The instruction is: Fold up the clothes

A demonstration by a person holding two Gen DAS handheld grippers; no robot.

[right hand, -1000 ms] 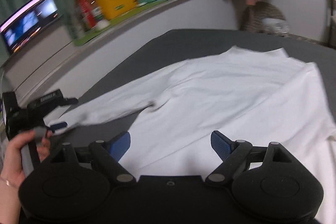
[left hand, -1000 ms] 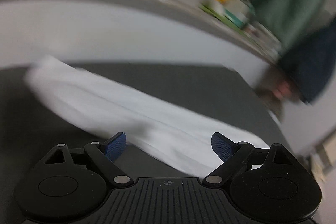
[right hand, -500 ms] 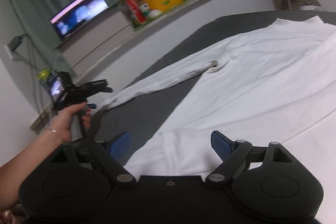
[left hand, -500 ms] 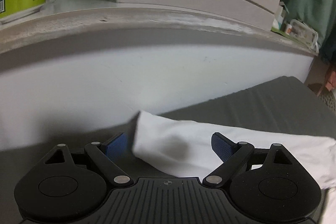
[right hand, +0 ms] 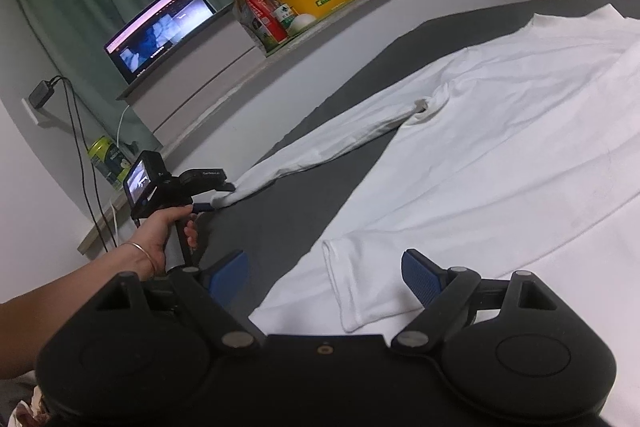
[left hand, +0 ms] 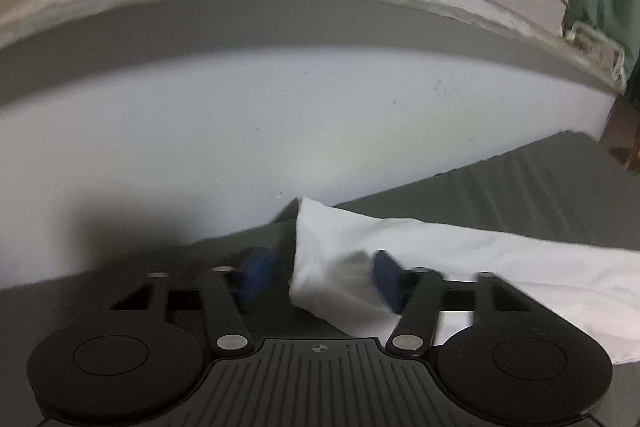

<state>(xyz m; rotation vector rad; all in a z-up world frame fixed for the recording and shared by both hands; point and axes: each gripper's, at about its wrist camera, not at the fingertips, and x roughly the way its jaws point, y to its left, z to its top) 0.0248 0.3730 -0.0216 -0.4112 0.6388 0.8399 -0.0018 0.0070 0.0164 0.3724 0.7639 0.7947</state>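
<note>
The left gripper (left hand: 320, 277), fingers parted, straddles the far sleeve cuff (left hand: 332, 267); closing off-centre could miss it. The right gripper (right hand: 326, 273) hangs unclenched.

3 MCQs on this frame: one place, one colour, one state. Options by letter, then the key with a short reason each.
1. Where does the cuff of the far sleeve lie?
A. At the left gripper, near the bed's edge
B. Folded over the shirt's body
C. On the ledge by the laptop

2. What colour is the shirt?
A. Grey
B. White
C. Green

3. How does the right gripper stand?
A. Shut on the near sleeve
B. Open, with the near sleeve's cuff lying between its fingers
C. Shut on nothing

Answers:
1 A: the right wrist view shows the sleeve stretched out flat to the left gripper, and the left wrist view has the cuff between the blue pads.
2 B: white cloth against the dark grey bed.
3 B: the blue pads stand wide apart, clear of the cuff.
</note>
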